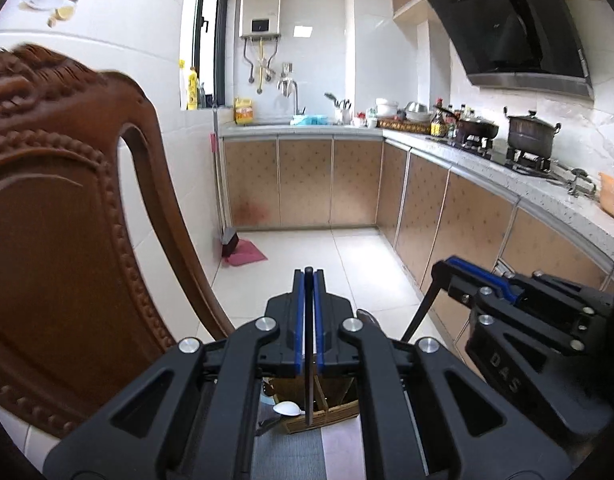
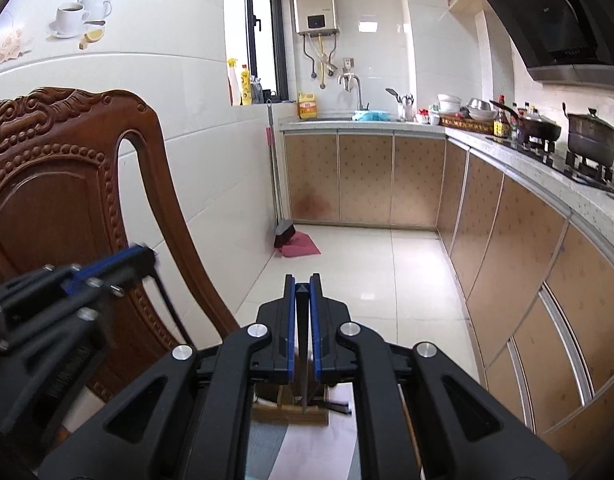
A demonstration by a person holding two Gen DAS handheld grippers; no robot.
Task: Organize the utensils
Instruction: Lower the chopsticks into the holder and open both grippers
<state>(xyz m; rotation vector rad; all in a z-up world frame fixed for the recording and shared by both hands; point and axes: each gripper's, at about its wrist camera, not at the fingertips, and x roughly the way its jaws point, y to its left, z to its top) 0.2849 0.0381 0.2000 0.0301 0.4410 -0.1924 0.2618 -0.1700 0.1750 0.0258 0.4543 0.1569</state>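
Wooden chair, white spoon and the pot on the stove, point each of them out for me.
Wooden chair [image 2: 59, 208], right wrist view, on the carved back panel.
White spoon [image 1: 287, 409], left wrist view, on its bowl, below the gripper.
Pot [image 1: 531, 136], left wrist view, on its dark side wall, on the stove.

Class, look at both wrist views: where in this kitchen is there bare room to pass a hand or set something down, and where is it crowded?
Free: the floor between the chair and cabinets. Crowded: the counter from sink to stove, with bottles, bowls and pots.

White-tiled kitchen; carved wooden chair; pale floor.
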